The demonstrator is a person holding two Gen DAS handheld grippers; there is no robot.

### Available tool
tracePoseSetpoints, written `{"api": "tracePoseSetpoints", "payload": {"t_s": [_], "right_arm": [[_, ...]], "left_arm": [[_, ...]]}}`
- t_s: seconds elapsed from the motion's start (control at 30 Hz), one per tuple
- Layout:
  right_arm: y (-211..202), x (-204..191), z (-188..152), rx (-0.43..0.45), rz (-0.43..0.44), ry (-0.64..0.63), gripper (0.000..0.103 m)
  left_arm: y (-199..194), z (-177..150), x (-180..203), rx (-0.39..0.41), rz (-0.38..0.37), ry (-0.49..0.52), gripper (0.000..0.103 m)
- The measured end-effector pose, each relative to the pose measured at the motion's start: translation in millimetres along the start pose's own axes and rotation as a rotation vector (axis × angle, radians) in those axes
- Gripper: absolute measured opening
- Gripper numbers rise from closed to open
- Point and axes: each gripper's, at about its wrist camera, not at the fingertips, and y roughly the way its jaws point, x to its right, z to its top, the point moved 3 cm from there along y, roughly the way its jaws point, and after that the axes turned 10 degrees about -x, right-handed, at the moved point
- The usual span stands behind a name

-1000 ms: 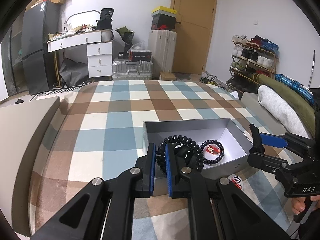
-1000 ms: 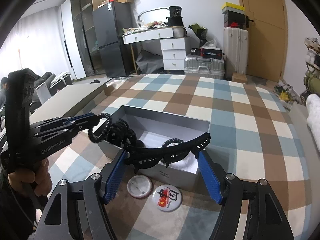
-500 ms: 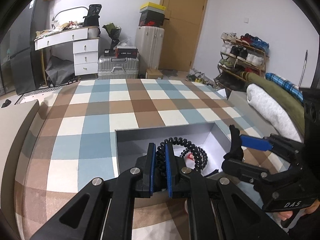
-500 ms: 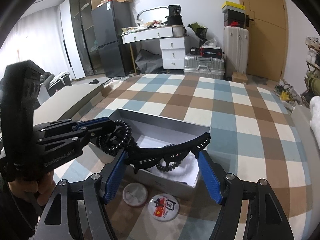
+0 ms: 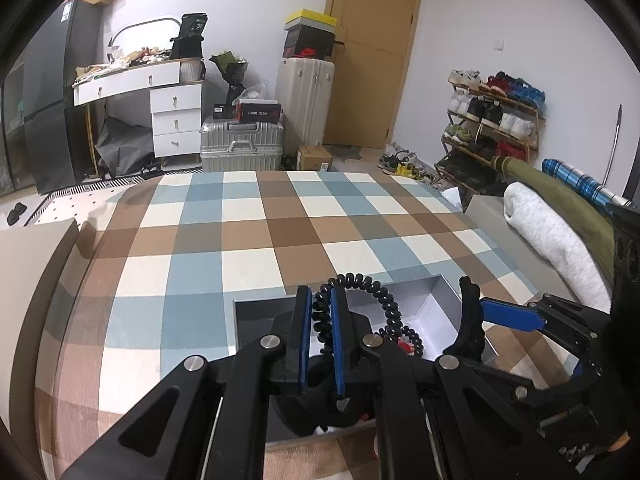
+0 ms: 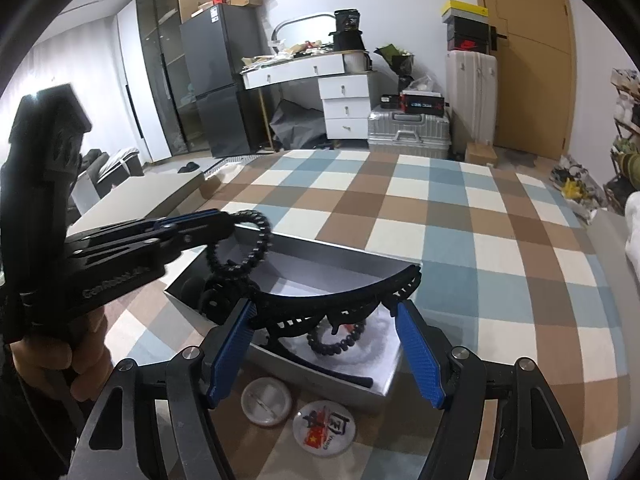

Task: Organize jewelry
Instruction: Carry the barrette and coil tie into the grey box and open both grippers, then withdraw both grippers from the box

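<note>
Round badges [image 6: 298,412] beside grey box [image 6: 340,376]

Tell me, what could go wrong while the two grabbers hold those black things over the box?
The left gripper pinches only a thin bit of the black spiral bracelet, so it might slip and drop outside the grey box. The black comb headband stretches between the right gripper fingers; it might spring out sideways. Both dangle close together, so the coil could snag on the headband's teeth. Two round badges lie just outside the box and could get bumped.
</note>
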Motion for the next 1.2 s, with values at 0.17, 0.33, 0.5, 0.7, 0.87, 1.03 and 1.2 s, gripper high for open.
{"api": "tracePoseSetpoints", "payload": {"t_s": [0.17, 0.33, 0.5, 0.7, 0.87, 1.03, 1.2], "right_arm": [[6, -4, 2, -0.007, 0.005, -0.016, 0.072], [13, -5, 3, -0.022, 0.007, -0.028, 0.072], [23, -5, 2, -0.047, 0.012, -0.036, 0.072], [28, -6, 1, -0.059, 0.009, -0.049, 0.072], [31, -7, 2, -0.066, 0.004, -0.052, 0.072], [30, -7, 2, -0.063, -0.001, -0.048, 0.072], [15, -4, 0, -0.010, -0.002, -0.030, 0.080]], "left_arm": [[11, 1, 3, -0.019, 0.014, 0.014, 0.005], [20, 0, 5, -0.044, 0.014, 0.020, 0.005], [23, -4, 8, -0.057, 0.028, 0.036, 0.005], [24, -5, 11, -0.060, 0.041, 0.051, 0.005], [24, -6, 12, -0.062, 0.038, 0.050, 0.005], [22, -7, 13, -0.065, 0.027, 0.050, 0.005], [14, -8, 14, -0.067, -0.004, 0.037, 0.008]]}}
